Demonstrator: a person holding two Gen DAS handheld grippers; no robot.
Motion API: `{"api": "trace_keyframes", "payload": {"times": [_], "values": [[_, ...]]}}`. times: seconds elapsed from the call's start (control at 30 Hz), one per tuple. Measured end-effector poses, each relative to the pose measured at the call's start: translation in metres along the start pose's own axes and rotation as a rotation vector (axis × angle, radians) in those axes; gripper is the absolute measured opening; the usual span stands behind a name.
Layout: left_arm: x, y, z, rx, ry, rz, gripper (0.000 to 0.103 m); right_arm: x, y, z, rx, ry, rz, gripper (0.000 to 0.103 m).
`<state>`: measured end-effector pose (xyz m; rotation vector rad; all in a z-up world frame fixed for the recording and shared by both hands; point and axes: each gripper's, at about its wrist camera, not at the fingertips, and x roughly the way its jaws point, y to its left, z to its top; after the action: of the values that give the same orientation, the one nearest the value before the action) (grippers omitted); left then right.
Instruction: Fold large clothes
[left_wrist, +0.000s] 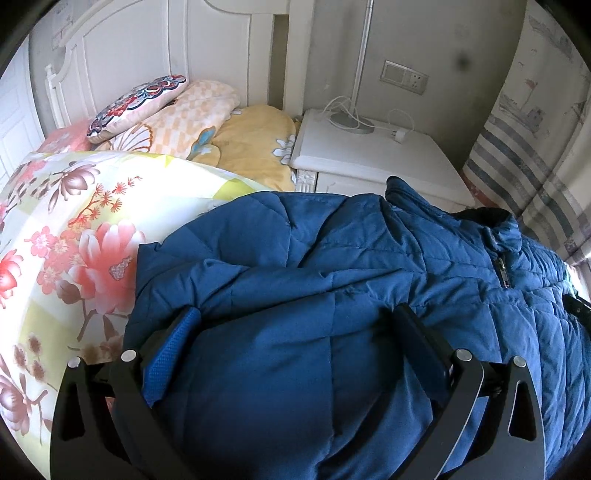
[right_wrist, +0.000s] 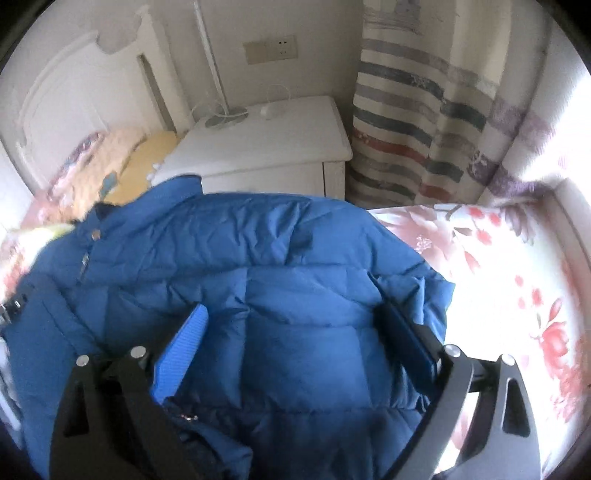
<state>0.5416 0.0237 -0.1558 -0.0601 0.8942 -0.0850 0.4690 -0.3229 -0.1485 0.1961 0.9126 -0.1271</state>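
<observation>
1. While the jacket (left_wrist: 332, 258) is lying spread on the floral quilt (left_wrist: 74, 221), both grippers are hovering over it.
2. Left gripper (left_wrist: 299, 317): fingers standing wide apart, jacket padding bulging between them, not clamped.
3. Right gripper (right_wrist: 291, 314): fingers spread wide over the jacket, gripping nothing.
4. Nightstand (left_wrist: 369, 155) is sitting beside the bed, carrying a lamp base (left_wrist: 351, 122) and cable.

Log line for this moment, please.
task: fold jacket | blue jacket spread on floral quilt | left gripper open | right gripper open

Harsh window glare on the floral quilt (right_wrist: 517, 295), perhaps motion-blurred right view, fisheye-dark corners.
</observation>
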Motion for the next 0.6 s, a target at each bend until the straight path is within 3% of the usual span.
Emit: {"api": "trace_keyframes", "payload": {"times": [0.1, 0.23, 0.33, 0.43, 0.5, 0.6], "values": [[-0.001, -0.001, -0.001, 0.002, -0.004, 0.003, 0.099, -0.011, -0.008, 0.004, 0.049, 0.016, 0.023, 0.090], [0.000, -0.001, -0.001, 0.009, -0.014, 0.003, 0.099, -0.073, 0.004, 0.005, 0.087, -0.154, -0.005, 0.089], [0.000, 0.000, -0.001, 0.010, -0.016, 0.000, 0.099, -0.111, 0.062, -0.012, -0.118, -0.222, 0.058, 0.089], [0.000, -0.001, -0.001, 0.010, -0.017, 0.001, 0.099, -0.096, 0.098, -0.035, -0.231, -0.153, 0.078, 0.089], [0.000, 0.000, -0.001, 0.011, -0.017, 0.001, 0.099, -0.061, 0.106, -0.051, -0.260, -0.060, 0.017, 0.091], [0.001, 0.000, 0.000, 0.008, -0.016, 0.001, 0.099, -0.045, 0.102, -0.059, -0.246, -0.094, 0.029, 0.093]]}}
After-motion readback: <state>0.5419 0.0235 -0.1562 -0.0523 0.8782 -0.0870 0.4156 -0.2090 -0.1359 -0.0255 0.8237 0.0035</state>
